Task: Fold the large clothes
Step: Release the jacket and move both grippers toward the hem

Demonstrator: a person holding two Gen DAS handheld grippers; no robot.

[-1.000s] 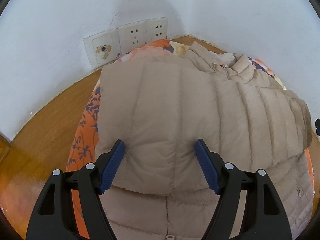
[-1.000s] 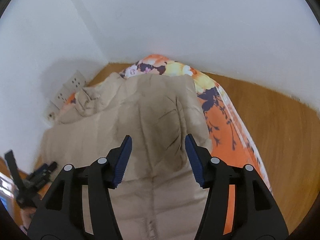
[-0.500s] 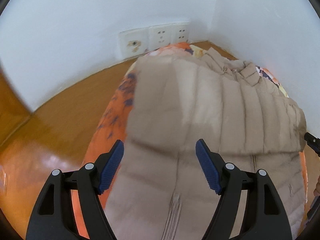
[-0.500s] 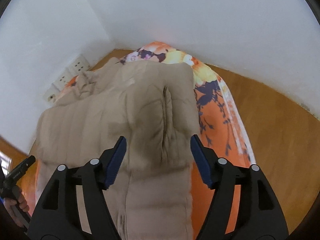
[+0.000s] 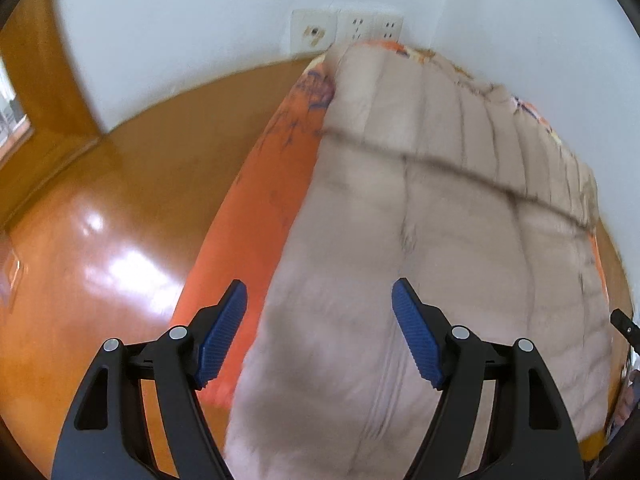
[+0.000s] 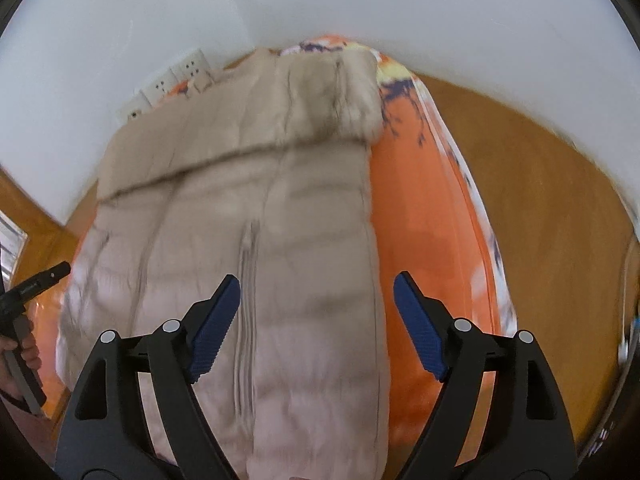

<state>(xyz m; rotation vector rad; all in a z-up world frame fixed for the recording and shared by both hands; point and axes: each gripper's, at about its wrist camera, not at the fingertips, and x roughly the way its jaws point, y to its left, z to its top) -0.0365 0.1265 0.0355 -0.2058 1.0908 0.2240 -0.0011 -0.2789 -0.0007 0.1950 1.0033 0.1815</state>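
A: Left wrist view first. Where does the fold stand?

B: The beige down jacket [image 5: 420, 240] lies on the orange floral sheet [image 5: 256, 208] of a bed. Its far part is already doubled over, with a dark fold edge running across the jacket below the wall sockets [image 5: 348, 30]. The near part, with the zipper, is still flat, so by my reading at least one more fold is left.

A: And the left hand-held gripper [image 5: 319, 330]?

B: Jaws wide, nothing between the pads; it hangs over the jacket's near left edge, where the sheet shows.

A: Room on that side?

B: A strip of sheet beside the jacket, then bare wooden floor [image 5: 120, 240]. The wall is close behind the sockets, so the far end is tight.

A: Now the right wrist view.

B: The same down jacket [image 6: 280, 208], the folded panel at the far end by the wall, the zipper [image 6: 246, 320] running toward the camera. The right hand-held gripper [image 6: 316, 322] has just been opening; its jaws are wide and empty, above the jacket's right edge.

A: Space there?

B: A broad band of orange sheet to the right of that edge, floor beyond. The other gripper's handle, in the person's hand [image 6: 20, 356], sits at the jacket's far left side.
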